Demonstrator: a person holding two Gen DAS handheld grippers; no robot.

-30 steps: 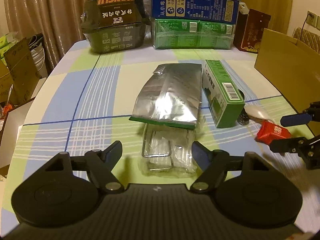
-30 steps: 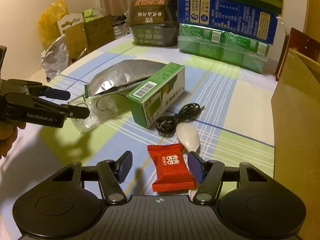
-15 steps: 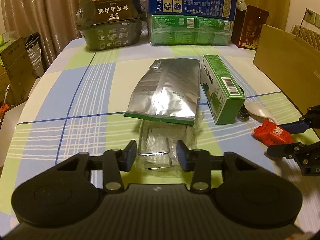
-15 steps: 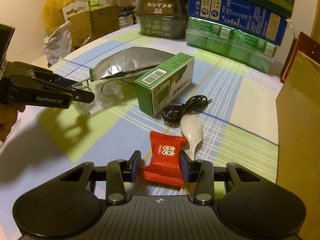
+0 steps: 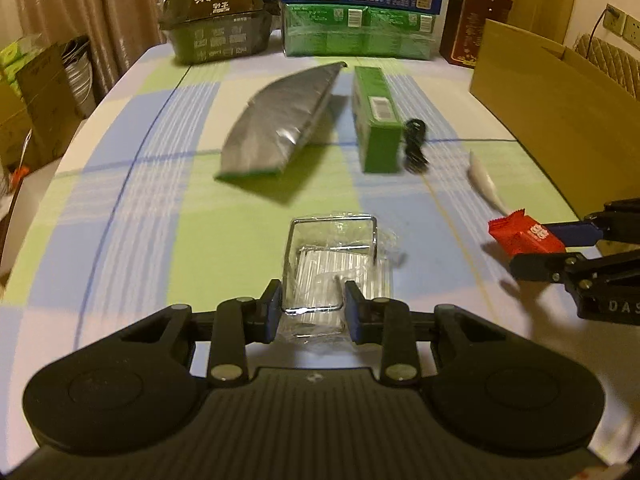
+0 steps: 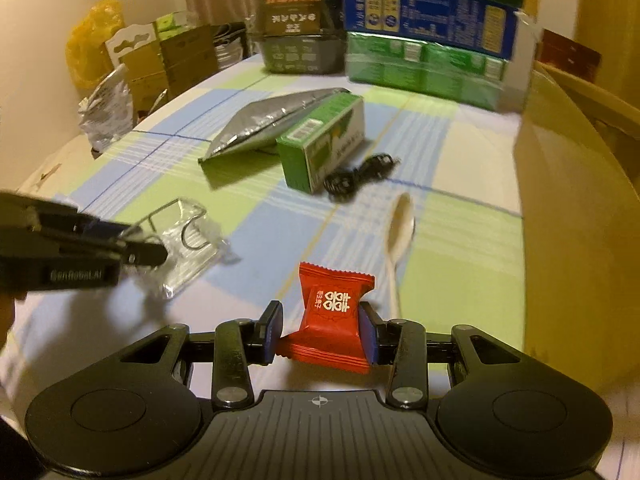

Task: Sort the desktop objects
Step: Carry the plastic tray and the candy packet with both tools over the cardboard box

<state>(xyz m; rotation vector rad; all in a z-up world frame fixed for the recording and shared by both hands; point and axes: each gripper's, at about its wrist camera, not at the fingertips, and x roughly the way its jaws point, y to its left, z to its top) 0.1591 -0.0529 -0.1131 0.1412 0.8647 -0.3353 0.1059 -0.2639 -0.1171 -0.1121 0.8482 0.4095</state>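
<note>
Warm yellowish indoor light. Table (image 5: 120,184) under checked cloth of blue, green, white squares. Beige curtains (image 5: 100,4) behind table's far end. Cream wall (image 6: 36,20) at left, cardboard boxes (image 6: 176,56) and yellow bag (image 6: 90,36) stacked against it. Wall socket (image 5: 624,24) at right, quilted chair back (image 5: 608,60) below it.

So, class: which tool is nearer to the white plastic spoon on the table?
Right. The right tool, shut on the red candy packet, sits just beside the spoon. The left tool, gripping the clear plastic packet, is farther off across the table.
</note>
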